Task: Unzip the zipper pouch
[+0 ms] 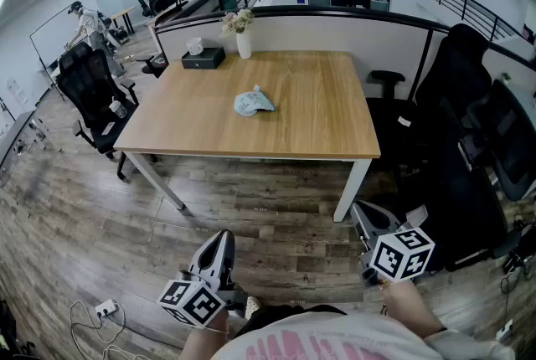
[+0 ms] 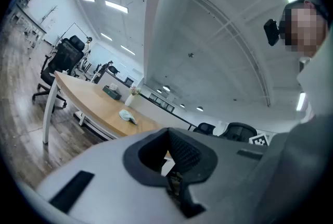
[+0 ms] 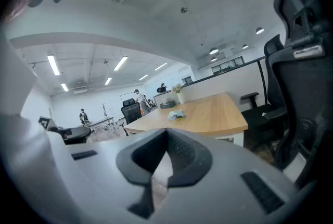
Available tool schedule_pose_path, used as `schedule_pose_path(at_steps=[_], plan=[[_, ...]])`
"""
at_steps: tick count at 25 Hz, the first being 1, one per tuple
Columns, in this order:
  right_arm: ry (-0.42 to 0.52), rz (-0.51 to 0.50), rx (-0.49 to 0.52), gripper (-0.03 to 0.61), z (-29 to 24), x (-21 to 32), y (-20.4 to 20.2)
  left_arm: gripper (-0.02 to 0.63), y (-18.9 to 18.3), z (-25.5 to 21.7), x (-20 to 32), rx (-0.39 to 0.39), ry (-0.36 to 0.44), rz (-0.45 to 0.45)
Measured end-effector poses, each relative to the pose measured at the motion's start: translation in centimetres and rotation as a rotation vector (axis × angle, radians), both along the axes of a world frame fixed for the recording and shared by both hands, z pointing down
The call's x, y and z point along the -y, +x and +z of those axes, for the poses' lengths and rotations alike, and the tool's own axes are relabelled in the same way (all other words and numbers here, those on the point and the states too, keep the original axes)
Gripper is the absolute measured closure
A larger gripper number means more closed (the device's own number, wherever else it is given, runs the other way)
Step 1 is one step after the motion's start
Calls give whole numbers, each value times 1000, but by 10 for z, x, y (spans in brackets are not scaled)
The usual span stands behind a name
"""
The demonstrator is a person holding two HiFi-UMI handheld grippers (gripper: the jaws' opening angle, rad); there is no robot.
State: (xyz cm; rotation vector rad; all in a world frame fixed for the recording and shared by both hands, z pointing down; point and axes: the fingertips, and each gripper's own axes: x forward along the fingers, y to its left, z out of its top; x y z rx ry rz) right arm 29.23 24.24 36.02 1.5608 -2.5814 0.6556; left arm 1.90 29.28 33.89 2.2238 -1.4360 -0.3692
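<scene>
Your wooden table (image 1: 318, 120) stands on white legs, and the pale blue-green zipper pouch (image 1: 252, 103) lies near the middle of the worktop, well clear of every edge. At the far left corner you've got a dark tissue box (image 1: 203, 58). Just beside it, along the far edge, a white vase (image 1: 243, 44) of flowers stands upright.

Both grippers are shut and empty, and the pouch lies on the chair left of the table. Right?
No: the pouch lies on the table, near its middle; the head view shows it. The left gripper and right gripper are indeed shut and empty.
</scene>
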Motion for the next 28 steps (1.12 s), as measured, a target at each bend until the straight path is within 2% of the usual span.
schedule_pose_path(at_steps=[7, 12, 16, 21, 28], plan=[[-8, 2, -1, 581, 8, 15, -2, 614, -1, 2, 14, 1, 1, -3], [-37, 5, -9, 581, 19, 38, -13, 614, -14, 11, 42, 20, -12, -8], [-64, 38, -4, 581, 23, 74, -26, 614, -29, 15, 84, 10, -17, 4], [-67, 51, 41, 580, 11, 133, -58, 614, -56, -2, 147, -27, 9, 53], [-50, 77, 108, 581, 8, 214, -107, 614, -96, -7, 227, 10, 18, 112]])
